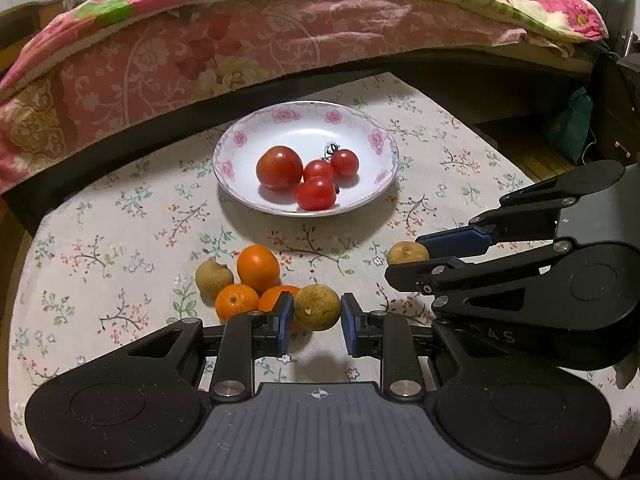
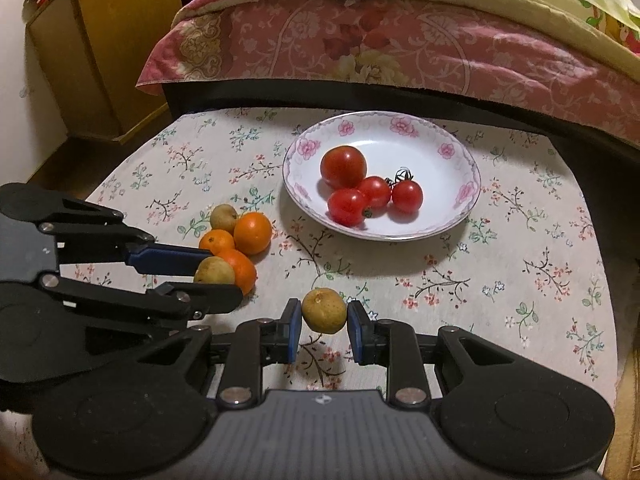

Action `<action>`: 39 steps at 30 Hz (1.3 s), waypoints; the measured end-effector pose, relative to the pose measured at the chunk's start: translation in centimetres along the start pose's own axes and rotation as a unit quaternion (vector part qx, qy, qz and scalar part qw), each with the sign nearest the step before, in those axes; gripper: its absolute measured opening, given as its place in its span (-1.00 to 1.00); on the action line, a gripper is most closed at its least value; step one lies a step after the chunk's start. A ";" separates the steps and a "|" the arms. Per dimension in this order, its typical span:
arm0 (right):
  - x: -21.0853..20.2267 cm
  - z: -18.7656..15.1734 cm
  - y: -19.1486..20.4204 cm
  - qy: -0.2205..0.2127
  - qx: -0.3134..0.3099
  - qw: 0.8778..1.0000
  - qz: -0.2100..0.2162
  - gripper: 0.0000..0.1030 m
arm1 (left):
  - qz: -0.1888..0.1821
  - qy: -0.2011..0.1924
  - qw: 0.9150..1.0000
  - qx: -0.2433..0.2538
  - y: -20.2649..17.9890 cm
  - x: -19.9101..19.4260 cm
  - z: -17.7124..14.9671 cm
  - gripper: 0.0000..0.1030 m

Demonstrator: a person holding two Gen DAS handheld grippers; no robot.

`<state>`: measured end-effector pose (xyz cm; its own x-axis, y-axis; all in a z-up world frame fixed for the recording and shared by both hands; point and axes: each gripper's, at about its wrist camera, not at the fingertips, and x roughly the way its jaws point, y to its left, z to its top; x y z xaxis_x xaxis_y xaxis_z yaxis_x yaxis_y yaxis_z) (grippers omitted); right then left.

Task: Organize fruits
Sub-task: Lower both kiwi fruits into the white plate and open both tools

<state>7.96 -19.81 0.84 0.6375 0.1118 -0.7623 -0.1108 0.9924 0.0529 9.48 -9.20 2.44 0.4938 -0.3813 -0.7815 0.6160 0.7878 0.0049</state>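
A white floral plate [image 1: 240, 136] [image 2: 460, 148] holds several red tomatoes [image 1: 279, 167] [image 2: 343, 166]. Three oranges [image 1: 258, 267] [image 2: 252, 233] and a brown-green fruit [image 1: 214, 278] [image 2: 223, 218] lie clustered on the floral tablecloth. My left gripper [image 1: 316, 322] [image 2: 218, 270] has its blue pads either side of a yellow-brown fruit [image 1: 317, 307] [image 2: 214, 271], touching or nearly touching it. My right gripper [image 2: 323, 330] [image 1: 408, 258] brackets another yellow-brown fruit [image 2: 324, 310] [image 1: 407, 253] the same way. Whether the fruits rest on the cloth is unclear.
The table [image 1: 460, 168] [image 2: 520, 280] stands against a bed with a pink floral quilt [image 1: 240, 40] [image 2: 400, 40]. A yellow wooden cabinet [image 2: 100, 40] stands at the back left. Dark furniture and a green bag [image 1: 570, 124] are to the right.
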 end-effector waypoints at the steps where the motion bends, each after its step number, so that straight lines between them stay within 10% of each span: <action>1: 0.0 0.1 0.0 -0.001 0.001 1.000 -0.001 -0.53 | 0.000 -0.001 1.000 0.000 0.0 0.0 0.1 -0.37; 39: 1.4 4.1 -4.2 -0.036 0.064 0.997 -0.035 -0.52 | 0.010 -0.044 0.999 -0.005 0.6 3.1 5.4 -0.40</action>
<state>12.47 -23.59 2.16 0.6936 0.0406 -0.7192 0.0309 0.9958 0.0860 14.64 -12.54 3.41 0.5577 -0.4064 -0.7237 0.5994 0.8004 0.0124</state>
